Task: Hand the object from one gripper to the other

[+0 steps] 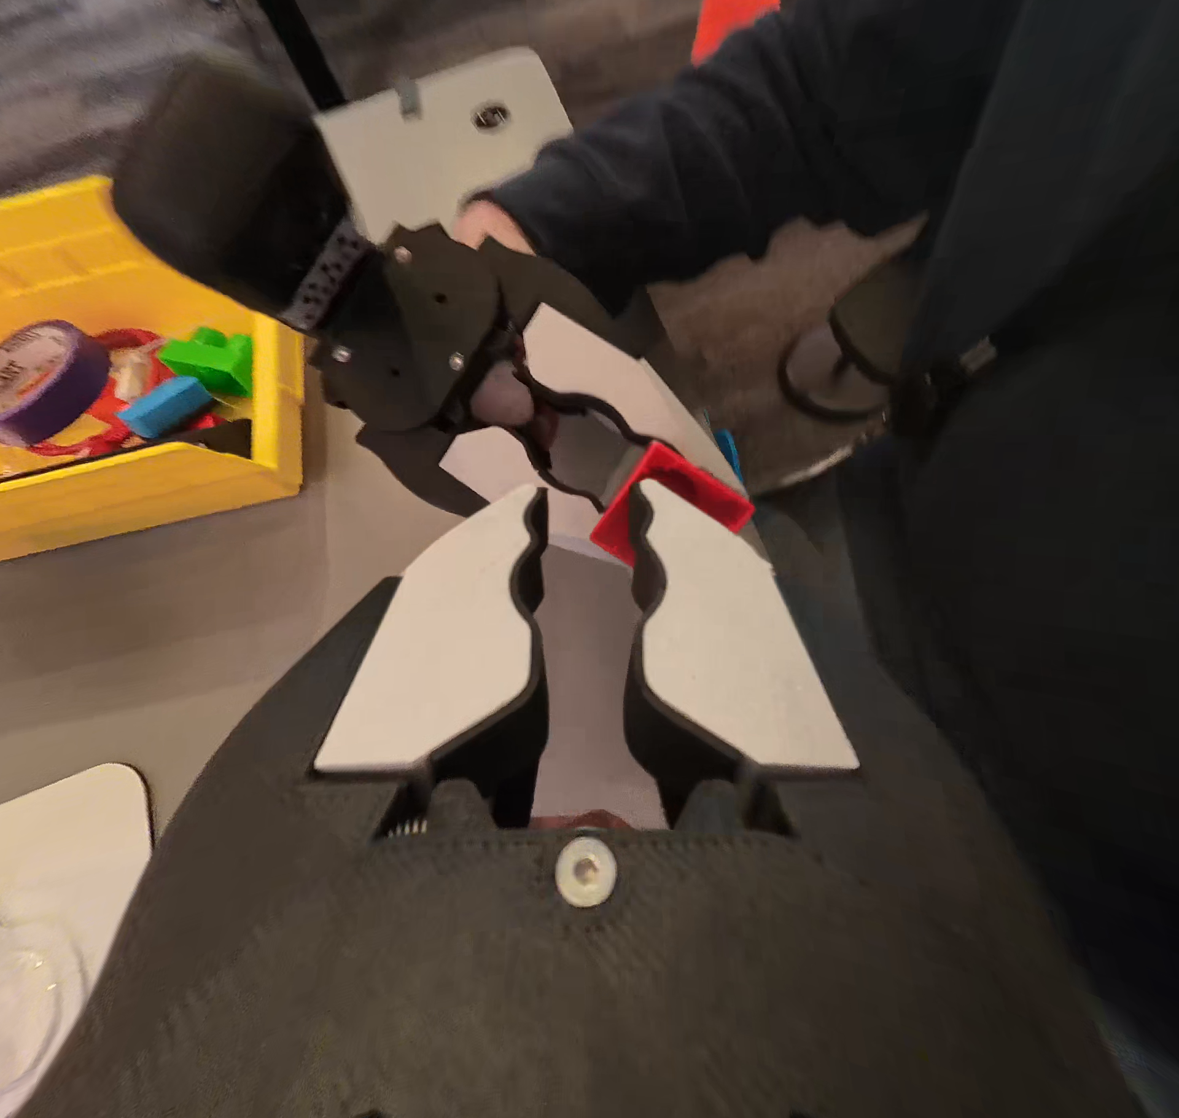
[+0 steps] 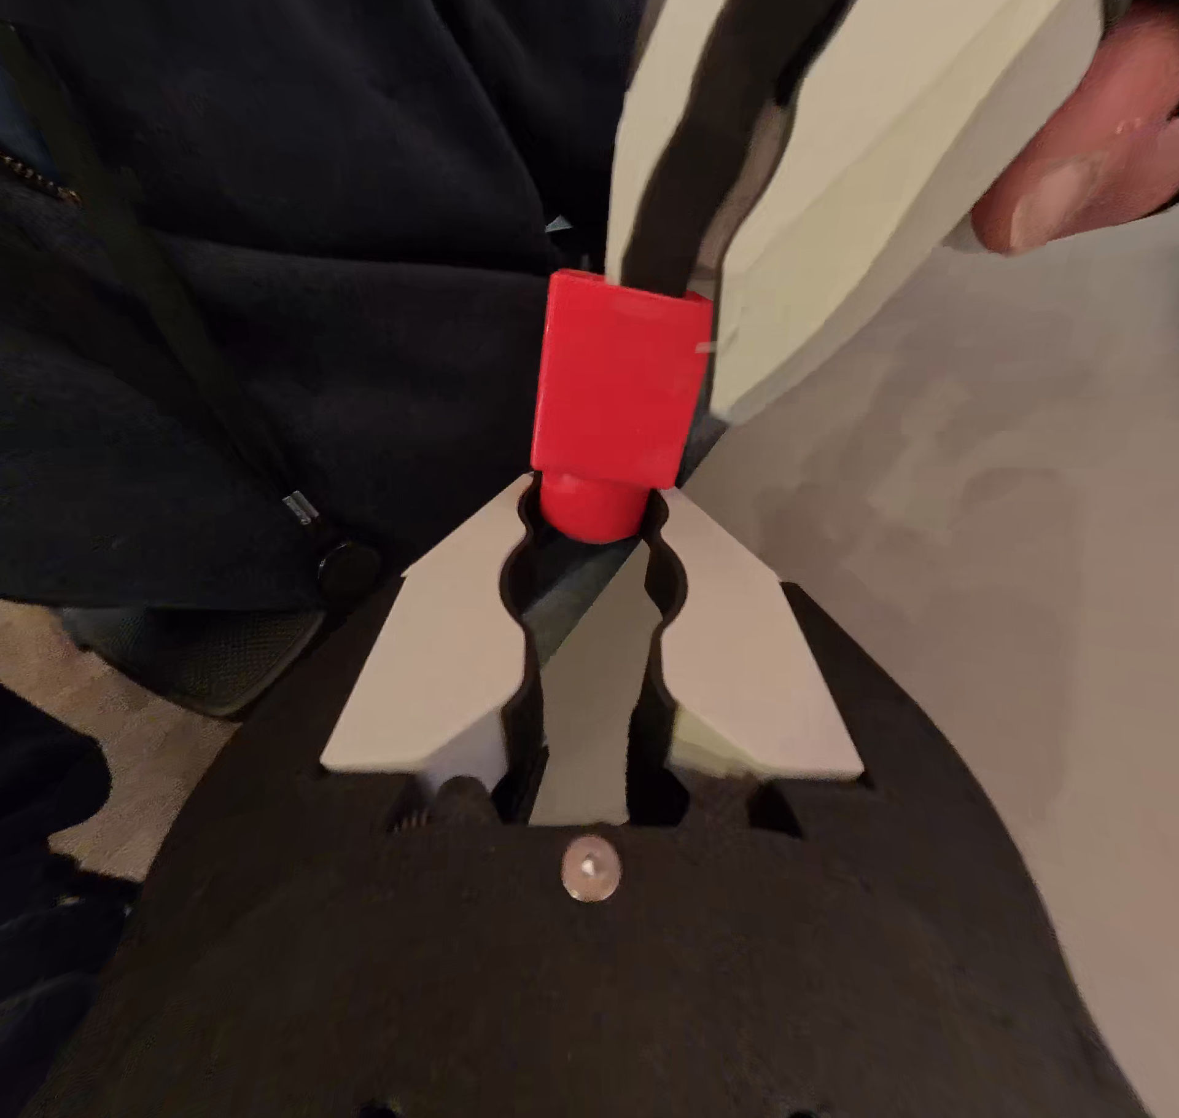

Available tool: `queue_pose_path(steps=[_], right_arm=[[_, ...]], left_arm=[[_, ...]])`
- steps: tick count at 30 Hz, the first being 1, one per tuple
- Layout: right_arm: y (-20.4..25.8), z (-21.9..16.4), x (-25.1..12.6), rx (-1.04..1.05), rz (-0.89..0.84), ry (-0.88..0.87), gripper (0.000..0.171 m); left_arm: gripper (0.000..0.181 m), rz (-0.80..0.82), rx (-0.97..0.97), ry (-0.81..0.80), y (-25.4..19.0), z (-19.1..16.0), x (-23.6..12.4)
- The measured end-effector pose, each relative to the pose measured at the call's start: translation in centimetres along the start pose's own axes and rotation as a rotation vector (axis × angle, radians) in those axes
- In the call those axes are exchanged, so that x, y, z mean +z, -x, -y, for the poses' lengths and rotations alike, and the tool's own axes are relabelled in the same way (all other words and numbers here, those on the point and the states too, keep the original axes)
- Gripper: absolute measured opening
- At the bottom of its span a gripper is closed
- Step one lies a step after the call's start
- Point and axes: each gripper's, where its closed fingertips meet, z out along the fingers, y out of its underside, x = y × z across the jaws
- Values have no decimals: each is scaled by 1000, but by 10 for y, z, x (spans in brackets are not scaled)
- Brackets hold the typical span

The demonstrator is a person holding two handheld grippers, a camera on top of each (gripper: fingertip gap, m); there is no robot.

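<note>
Two grippers meet at red block [image 2: 622, 385]: right gripper [image 2: 593, 506] clamps its round peg; left gripper [image 1: 590, 500], jaws apart, touches its edge only.

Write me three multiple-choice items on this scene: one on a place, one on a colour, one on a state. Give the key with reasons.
1. Where is the purple tape?
A. In the yellow bin
B. On the floor
C. Between a gripper's fingers

2. What colour is the block being handed over?
A. Green
B. Blue
C. Red

3. How is the right gripper?
A. Open and empty
B. Shut on the block
C. Lying on the table

Key:
1. A, since the roll lies among the other pieces inside the bin's walls.
2. C, since the block at the fingertips is plain red in both views.
3. B, since its two fingertips pinch the block's round peg.
</note>
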Motion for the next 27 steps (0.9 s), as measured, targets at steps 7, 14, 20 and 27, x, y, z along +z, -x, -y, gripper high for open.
queue_pose_path(steps=[7, 14, 20, 27], right_arm=[[11, -9, 4, 84, 152, 53, 27], [-22, -5, -17, 84, -136, 23, 46], [-65, 7, -64, -123, -767, 147, 69], [-77, 43, -92, -553, -1367, 326, 74]], left_arm=[[4, -72, 185, 154, -15, -11, 14], [1, 107, 106, 170, 14, -20, 7], [1, 288, -172, 79, 55, -27, -9], [2, 235, -637, -298, 70, -21, -11]])
